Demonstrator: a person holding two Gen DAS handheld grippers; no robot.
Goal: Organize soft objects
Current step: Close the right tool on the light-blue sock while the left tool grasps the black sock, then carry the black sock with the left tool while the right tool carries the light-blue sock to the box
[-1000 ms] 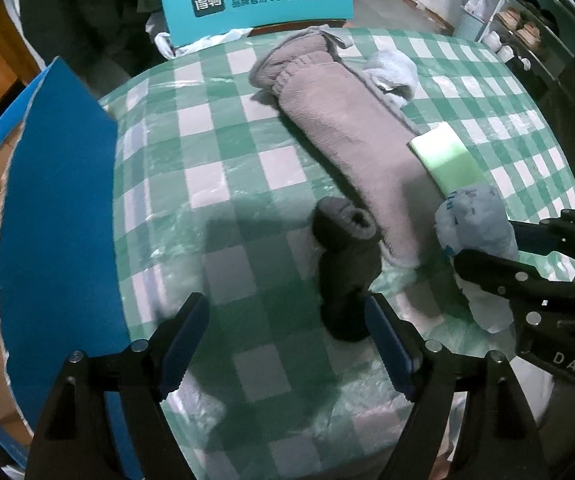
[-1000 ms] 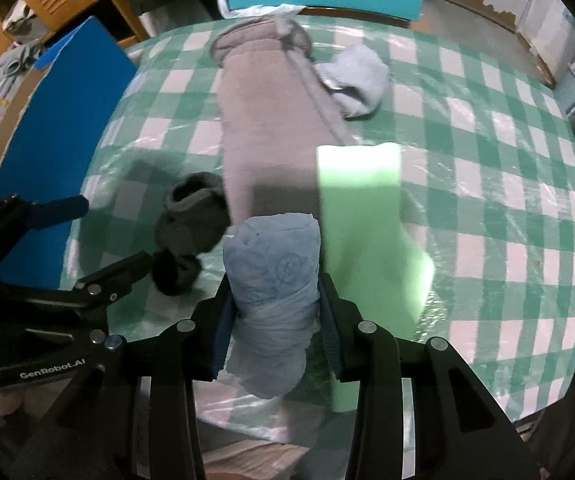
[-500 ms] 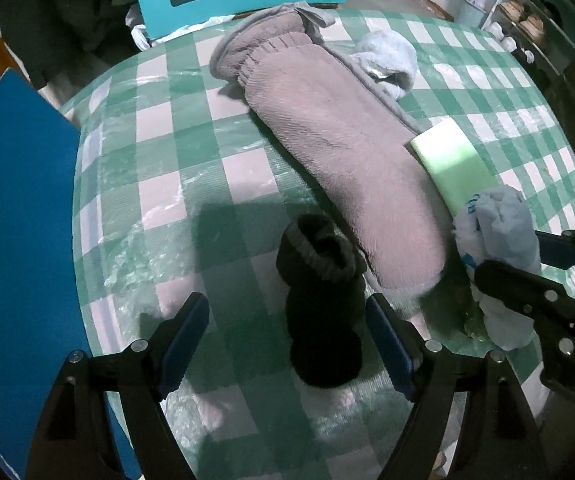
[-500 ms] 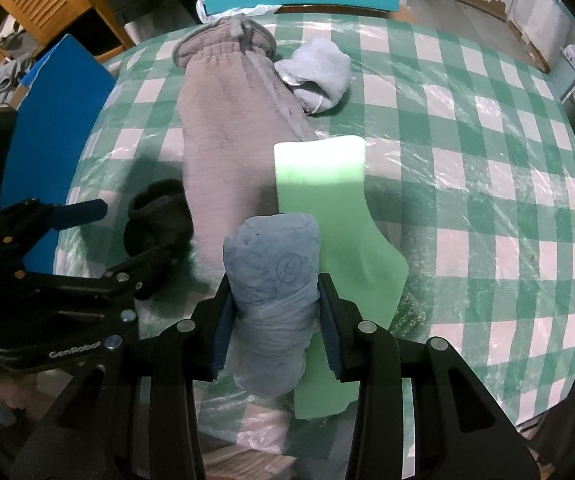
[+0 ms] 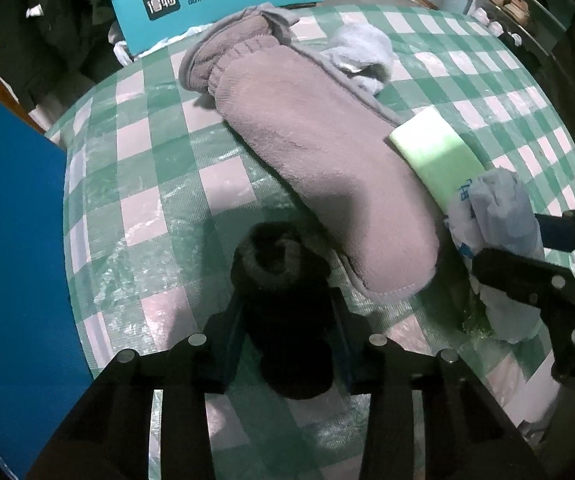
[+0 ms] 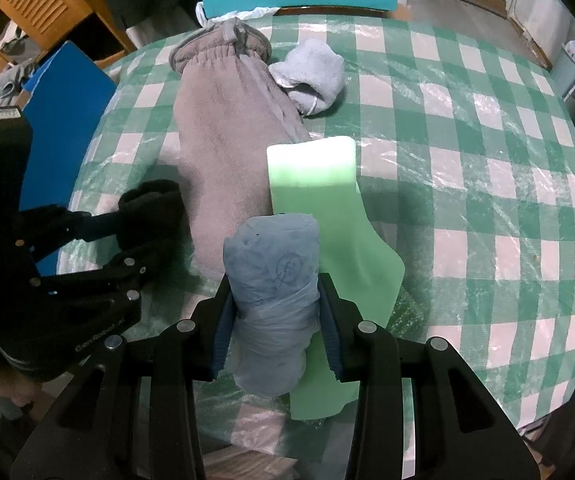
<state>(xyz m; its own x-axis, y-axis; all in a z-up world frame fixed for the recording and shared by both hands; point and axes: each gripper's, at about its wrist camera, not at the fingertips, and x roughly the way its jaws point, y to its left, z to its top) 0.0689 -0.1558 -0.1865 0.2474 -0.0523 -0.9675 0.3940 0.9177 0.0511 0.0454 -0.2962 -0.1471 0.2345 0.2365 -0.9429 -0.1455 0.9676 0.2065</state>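
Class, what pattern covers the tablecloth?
The tablecloth has green-and-white checks, clearest in the right wrist view.

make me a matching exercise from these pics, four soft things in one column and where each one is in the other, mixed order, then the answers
Things:
1. dark rolled sock
2. pale blue bundle
3. grey fleece garment
4. green foam sheet

Places:
A. lying lengthwise down the middle of the checked tablecloth
B. between the pads of the left gripper, whose jaws are closing
C. flat on the cloth, partly under the bundle
D. clamped in the right gripper

Pairs: 1-B, 2-D, 3-A, 4-C
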